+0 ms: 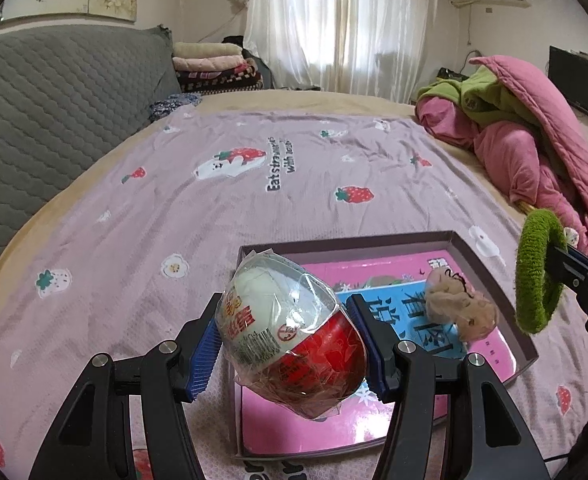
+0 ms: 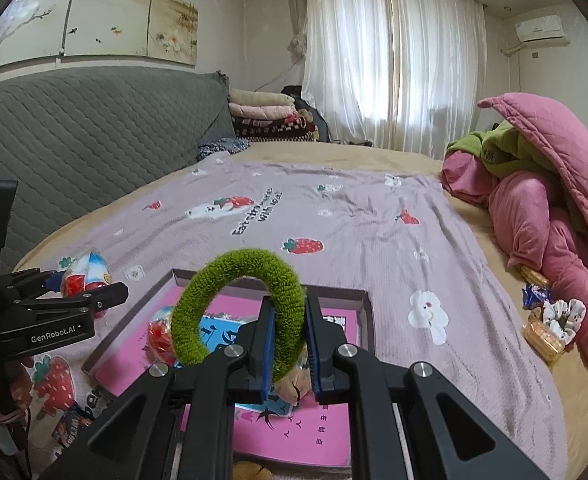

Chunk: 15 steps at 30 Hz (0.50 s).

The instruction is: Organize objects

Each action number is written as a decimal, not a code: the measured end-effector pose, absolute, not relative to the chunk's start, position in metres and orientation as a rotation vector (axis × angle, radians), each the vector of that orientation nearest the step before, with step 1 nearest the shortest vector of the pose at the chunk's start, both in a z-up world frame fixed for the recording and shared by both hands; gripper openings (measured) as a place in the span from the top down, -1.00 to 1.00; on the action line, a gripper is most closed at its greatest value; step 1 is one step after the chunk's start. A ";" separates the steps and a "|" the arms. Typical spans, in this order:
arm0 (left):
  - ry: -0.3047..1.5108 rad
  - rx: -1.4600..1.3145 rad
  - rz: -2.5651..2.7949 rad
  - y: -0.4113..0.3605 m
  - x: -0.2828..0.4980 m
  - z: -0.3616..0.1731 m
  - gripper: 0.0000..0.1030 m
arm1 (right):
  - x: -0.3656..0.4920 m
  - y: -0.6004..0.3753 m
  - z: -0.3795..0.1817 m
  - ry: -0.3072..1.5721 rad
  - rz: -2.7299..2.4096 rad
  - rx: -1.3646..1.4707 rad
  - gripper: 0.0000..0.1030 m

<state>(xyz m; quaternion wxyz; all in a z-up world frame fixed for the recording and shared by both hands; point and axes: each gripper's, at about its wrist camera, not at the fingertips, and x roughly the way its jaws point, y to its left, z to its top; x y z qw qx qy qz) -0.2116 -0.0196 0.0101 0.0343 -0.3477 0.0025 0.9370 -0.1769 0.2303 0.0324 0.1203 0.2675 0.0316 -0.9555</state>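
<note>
**Two grippers, two loads, one shallow box**

On the left, the left gripper point(image 1: 290, 344) is clamped on the wrapped toy egg point(image 1: 294, 340), its blue pads point(image 1: 208, 354) pressing either side of the white-and-red shell, crinkly film bunched at the bottom. The egg hangs over the near-left corner of the open box point(image 1: 494, 256), which lies on the strawberry-print sheet point(image 1: 174, 216) at the near end of the bed. Inside the box, toward the right, a small tan plush toy point(image 1: 460, 308) sits on the pink printed bottom.

Moving right, the right gripper point(image 2: 290, 344) is pinched tight on the green fuzzy hair ring point(image 2: 238, 304), gripping one side of the loop while the rest stands up and leans left, above the box. Further right, at the bed's edge beside the pink quilt point(image 2: 534, 216), a floral scrunchie point(image 2: 562, 316) and some snack packets point(image 2: 536, 294) wait, apparently unsorted.

The risks from here? That film looks slippery, so the egg could twist out between the pads or, being round, roll over the low wall once released. Both grippers crowd the same box, so they could knock each other. The ring may snag on a pad at release, or land on the plush toy.
</note>
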 end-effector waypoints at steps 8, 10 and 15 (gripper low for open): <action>0.038 -1.115 2.857 -0.014 -0.210 -0.009 -0.20 | -0.179 0.228 0.019 0.121 -2.772 0.824 0.72; 0.038 -1.132 2.852 -0.015 -0.210 -0.013 -0.20 | -0.179 0.227 0.016 0.128 -2.767 0.836 0.72; 0.040 -1.157 2.847 -0.018 -0.210 -0.020 -0.20 | -0.178 0.228 0.011 0.140 -2.758 0.851 0.72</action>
